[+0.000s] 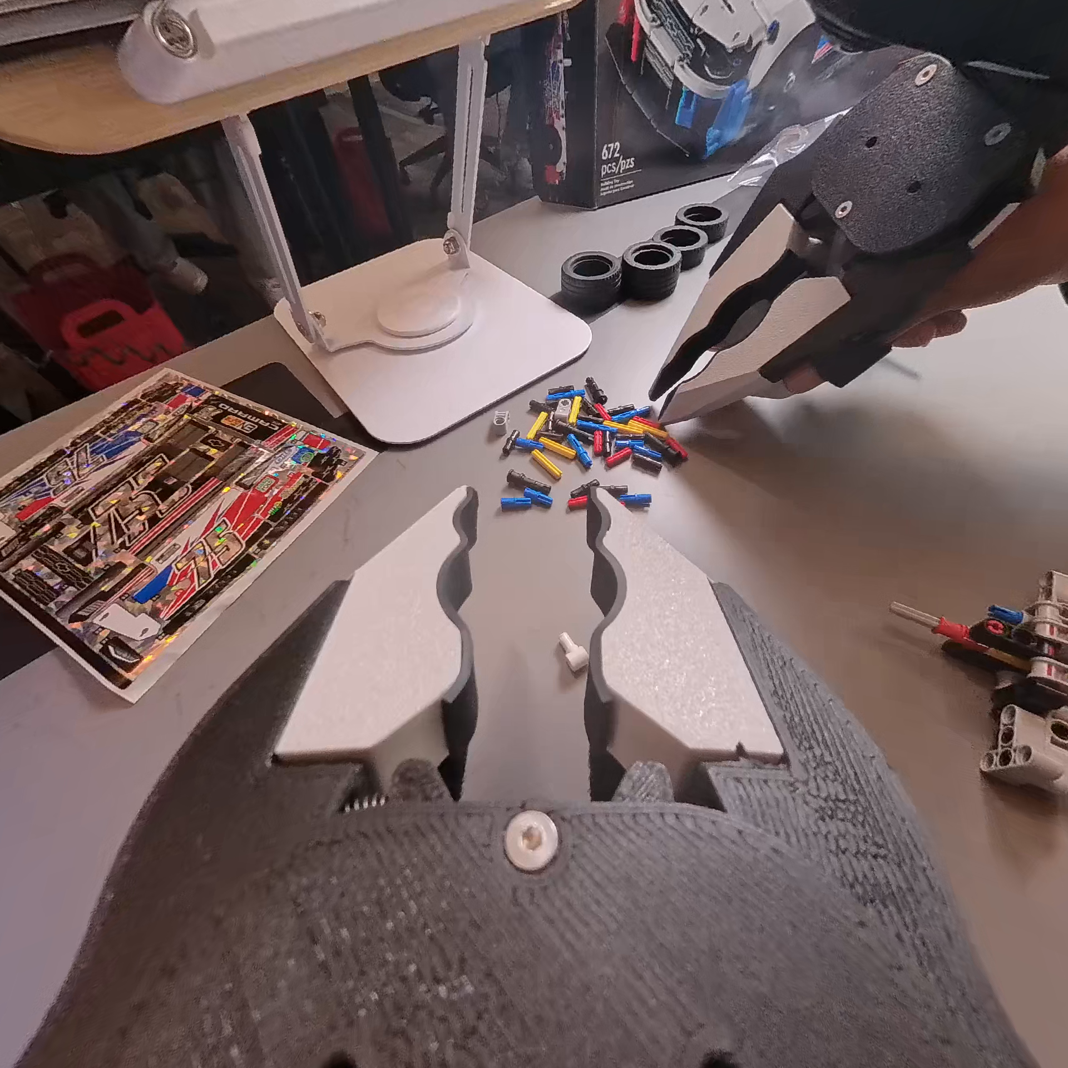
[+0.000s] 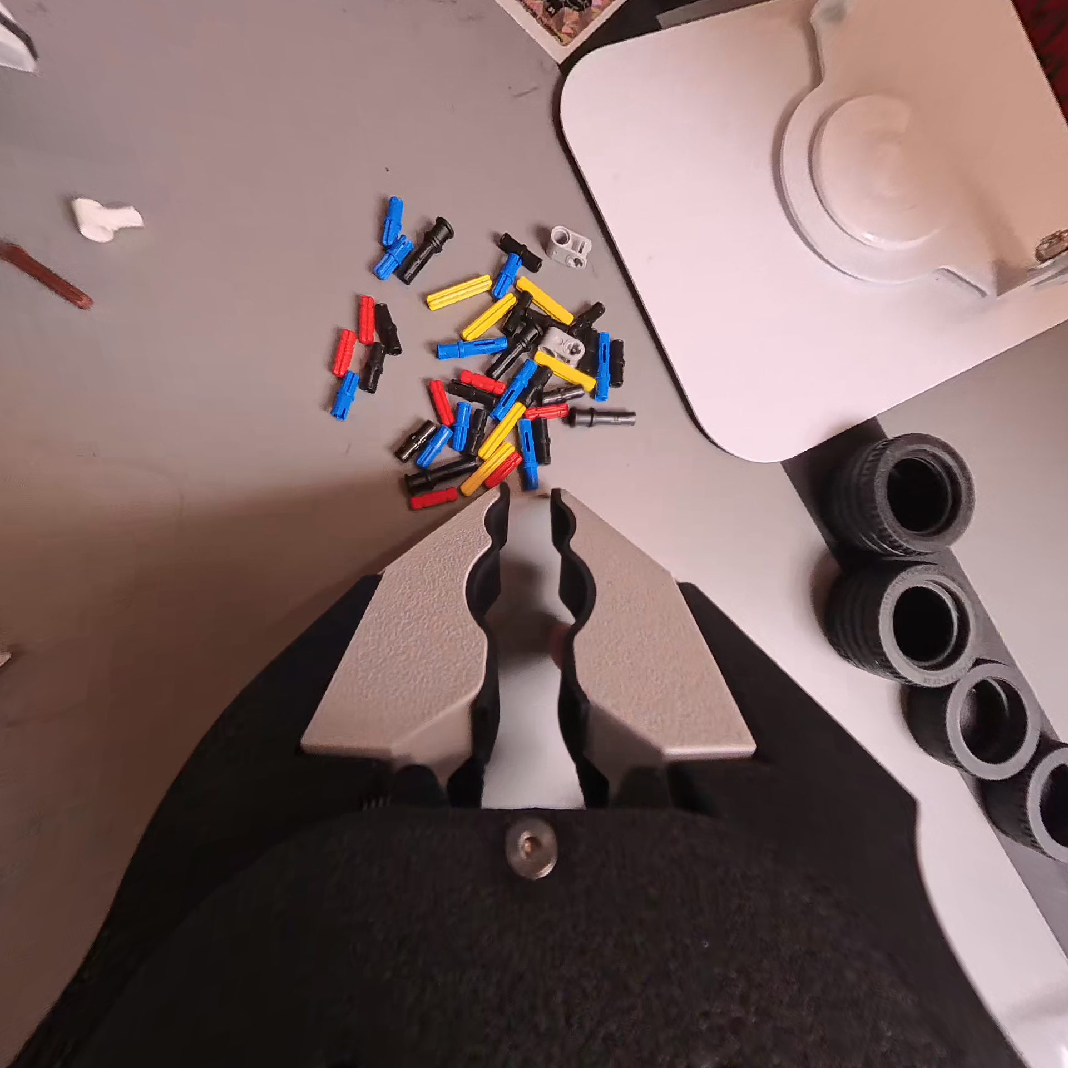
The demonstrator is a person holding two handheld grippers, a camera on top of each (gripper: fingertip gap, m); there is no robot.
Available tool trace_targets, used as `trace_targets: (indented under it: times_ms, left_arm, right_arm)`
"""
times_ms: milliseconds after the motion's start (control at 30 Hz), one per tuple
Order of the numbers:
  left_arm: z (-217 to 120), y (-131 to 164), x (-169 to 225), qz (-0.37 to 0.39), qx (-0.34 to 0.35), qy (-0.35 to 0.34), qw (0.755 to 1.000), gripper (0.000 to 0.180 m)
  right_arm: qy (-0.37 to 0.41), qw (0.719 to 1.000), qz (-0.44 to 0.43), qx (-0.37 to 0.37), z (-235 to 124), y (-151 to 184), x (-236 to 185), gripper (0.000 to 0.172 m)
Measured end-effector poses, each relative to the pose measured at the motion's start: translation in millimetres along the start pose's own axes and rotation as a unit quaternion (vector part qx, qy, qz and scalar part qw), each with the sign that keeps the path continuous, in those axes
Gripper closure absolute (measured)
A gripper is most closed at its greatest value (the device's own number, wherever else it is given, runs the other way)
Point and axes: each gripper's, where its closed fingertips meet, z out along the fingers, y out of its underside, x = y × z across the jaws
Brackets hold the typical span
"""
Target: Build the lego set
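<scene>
Left gripper: your left gripper point(image 1: 531, 497) stands wide open with nothing between its pads; its tips hover at the near edge of the scatter of small pins point(image 1: 595, 430), beside a pair of blue pins point(image 1: 523, 501).

Right gripper: your right gripper point(image 2: 529, 491) has its jaws narrowly parted and bare; the tips sit just beside the end of the pile, nearest a yellow pin point(image 2: 488, 468), a red one and a blue one. No pad presses on any of them.

Pile: red, blue, yellow and black pins lie loose on the grey table point(image 1: 809, 520), with two small grey connectors point(image 2: 569, 245) among and beside them.

Surroundings: the white lamp base point(image 1: 439, 358) lies just beyond the pile; four black tyres point(image 1: 650, 269) stand in a row near it; a holographic sticker sheet point(image 1: 156, 520) lies to your left; a part-built assembly point(image 1: 1017, 664) lies to your right; a small white piece point(image 1: 572, 656) rests on the table under your left jaws.

Step in hand, as a judgement: both tools are poised at the pile, neither holding anything.

Hard to make out: the assembly is cut by the frame edge; a brown rod point(image 2: 46, 276) and the box point(image 1: 664, 98) behind are only partly seen; whether your right tips touch the table cannot be told.
</scene>
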Motion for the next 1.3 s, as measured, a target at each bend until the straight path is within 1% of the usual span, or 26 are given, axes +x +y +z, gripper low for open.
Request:
trace_targets:
  times_ms: [200, 333, 400, 467, 567, 667, 733, 867, 1033, 1133, 1167, 1200, 1233, 1300]
  left_arm:
    - [-0.9, 1.2, -3.6, -0.003, -0.002, 0.004, 1.0, 0.143]
    - [-3.1, 2.0, -3.9, -0.003, -0.003, 0.006, 1.0, 0.143]
    - [-4.1, 3.0, -3.5, -0.001, -0.004, 0.007, 1.0, 0.143]
    - [-5.1, 4.8, -2.9, 0.003, -0.007, 0.008, 1.0, 0.144]
    - [-7.1, 5.2, -2.3, 0.013, -0.005, 0.01, 1.0, 0.144]
    - [-6.5, 4.0, -0.9, 0.015, -0.003, 0.015, 1.0, 0.144]
    - [-5.6, 3.1, 1.2, 0.015, -0.001, 0.019, 1.0, 0.144]
    - [-9.8, -5.0, 9.6, 0.023, 0.02, 0.023, 0.999, 0.145]
    - [-29.3, -28.2, 27.2, 0.023, 0.065, 0.023, 0.997, 0.146]
    - [-45.6, -28.0, 42.1, 0.031, 0.074, 0.019, 0.997, 0.147]
    - [-51.8, -24.6, 47.3, 0.036, 0.074, 0.016, 0.996, 0.147]
    - [-58.6, -20.9, 52.9, 0.039, 0.075, 0.014, 0.996, 0.146]
    - [-65.7, -17.2, 58.8, 0.038, 0.077, 0.014, 0.996, 0.147]
    - [-79.2, -10.4, 68.7, 0.03, 0.081, 0.015, 0.996, 0.146]
  right_arm:
    - [-0.006, 1.0, -0.012, -0.008, 5.4, -5.2, 0.9, 0.168]
    - [0.007, 1.0, -0.027, -0.008, 5.7, -6.1, 1.0, 0.169]
    - [0.012, 0.999, -0.033, 0.002, -2.9, -5.3, -3.4, 0.169]
    - [0.002, 0.999, -0.027, 0.022, -23.5, -4.3, -14.0, 0.169]
    - [-0.022, 0.999, -0.04, 0.013, -62.6, 18.6, -38.3, 0.169]
    - [-0.048, 0.997, -0.064, -0.016, -98.2, 56.2, -68.2, 0.169]
    - [-0.064, 0.995, -0.071, -0.03, -115.0, 79.5, -88.1, 0.169]
    - [-0.078, 0.993, -0.077, -0.05, -129.8, 113.8, -117.7, 0.169]
    - [-0.073, 0.992, -0.083, -0.064, -126.6, 133.4, -129.0, 0.169]
    - [-0.076, 0.992, -0.079, -0.057, -125.1, 134.4, -129.6, 0.168]
    - [-0.078, 0.992, -0.079, -0.058, -125.4, 134.2, -128.9, 0.165]
    - [-0.083, 0.992, -0.078, -0.054, -126.1, 131.6, -127.8, 0.157]
    - [-0.083, 0.993, -0.073, -0.038, -127.0, 123.6, -124.3, 0.153]
    - [-0.072, 0.996, -0.048, 0.004, -128.3, 96.6, -109.3, 0.152]
